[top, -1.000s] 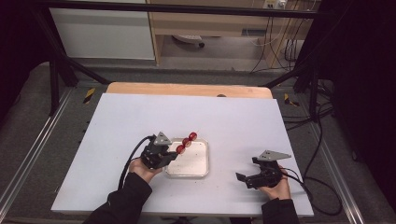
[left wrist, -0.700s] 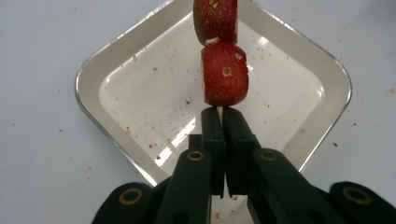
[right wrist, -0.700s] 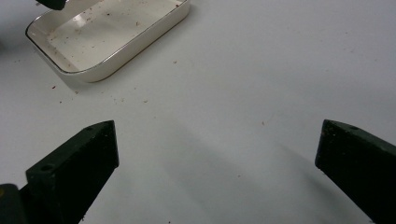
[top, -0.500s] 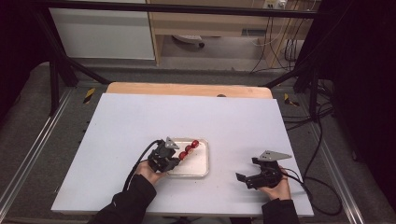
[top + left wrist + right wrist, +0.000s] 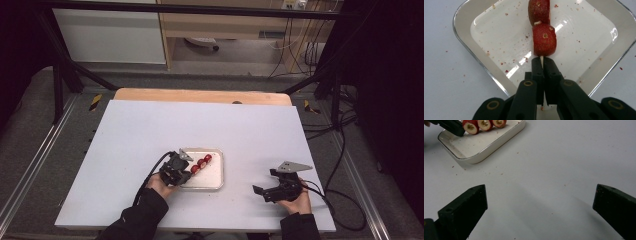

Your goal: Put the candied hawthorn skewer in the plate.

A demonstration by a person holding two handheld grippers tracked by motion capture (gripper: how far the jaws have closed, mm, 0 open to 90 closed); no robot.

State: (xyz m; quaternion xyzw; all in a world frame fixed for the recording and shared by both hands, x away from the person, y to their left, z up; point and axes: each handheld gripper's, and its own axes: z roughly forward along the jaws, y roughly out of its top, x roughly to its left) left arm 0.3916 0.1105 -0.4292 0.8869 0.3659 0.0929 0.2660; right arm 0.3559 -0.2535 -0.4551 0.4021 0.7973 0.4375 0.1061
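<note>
A thin wooden skewer threaded with three red fruits [image 5: 201, 163] lies over the white square tray [image 5: 217, 177]. My left gripper [image 5: 189, 171] is shut on the skewer's bare end at the tray's left side. In the left gripper view the jaws [image 5: 542, 62] pinch the stick just behind the nearest fruit [image 5: 544, 42], above the tray [image 5: 464, 37]. I cannot tell whether the fruits touch the tray floor. My right gripper [image 5: 265, 181] rests on the table to the right, open and holding nothing [image 5: 540, 200]. The right gripper view shows the fruits [image 5: 484, 124] and tray [image 5: 486, 147] at upper left.
The tray floor and the white tabletop [image 5: 250, 135] around it carry small red crumbs. A wooden strip [image 5: 200, 95] runs along the table's far edge. Cables [image 5: 345, 200] trail off the right side. Metal rails flank the table.
The left gripper has drawn the skewer a little toward the person, so the fruits now sit lower over the tray. The right gripper has stayed put.
</note>
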